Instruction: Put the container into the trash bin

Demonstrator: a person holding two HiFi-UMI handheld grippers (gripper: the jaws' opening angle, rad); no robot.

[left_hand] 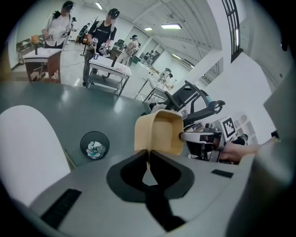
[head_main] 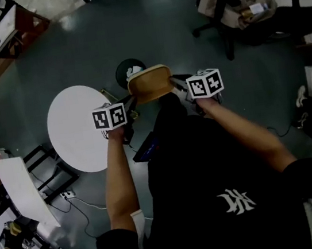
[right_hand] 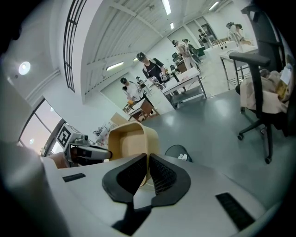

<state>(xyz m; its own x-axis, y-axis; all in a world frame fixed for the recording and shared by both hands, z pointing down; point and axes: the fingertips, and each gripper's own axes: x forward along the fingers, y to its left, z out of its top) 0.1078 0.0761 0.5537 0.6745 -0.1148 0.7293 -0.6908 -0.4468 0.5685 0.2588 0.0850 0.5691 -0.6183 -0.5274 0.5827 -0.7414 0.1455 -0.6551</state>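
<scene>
The tan container [head_main: 150, 84] was up in the air over the gray floor [head_main: 245, 102], close to the black trash bin [head_main: 129, 71]. It looked light and thin, and maybe a bit bendy, so the rim seemed the best place to hold it, without squeezing hard. The left hand-held gripper [left_hand: 148, 155] pinched the thin wall on one side, its jaws nearly together. The right hand-held gripper [right_hand: 147, 159] pinched the other side the same way. The bin had some trash in it.

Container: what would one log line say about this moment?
container: in the air, not yet binned | left gripper: shut on rim | right gripper: shut on rim | trash bin: on floor ahead
</scene>
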